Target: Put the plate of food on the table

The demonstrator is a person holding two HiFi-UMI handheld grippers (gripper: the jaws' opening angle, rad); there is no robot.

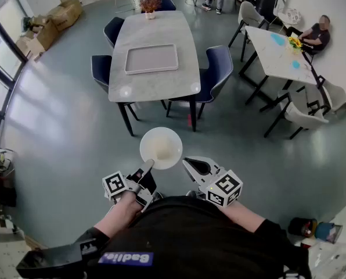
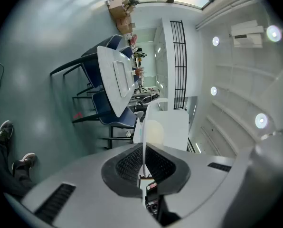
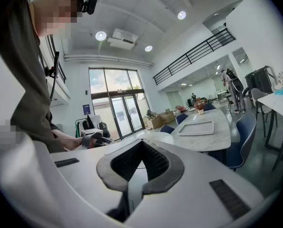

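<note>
Plate of food (image 1: 160, 148), white, rim clamped in left gripper (image 1: 149, 165), right gripper (image 1: 187, 162) closed, empty, just beside plate, counter (image 1: 155, 86) well apart

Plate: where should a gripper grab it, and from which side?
Grip the plate by its thin rim at the near edge, coming in about level from the person's side. It is shallow and round and is held flat, with food in the middle, so a side-on pinch at the edge should keep it level and clear of the food. The left gripper grips it this way.
</note>
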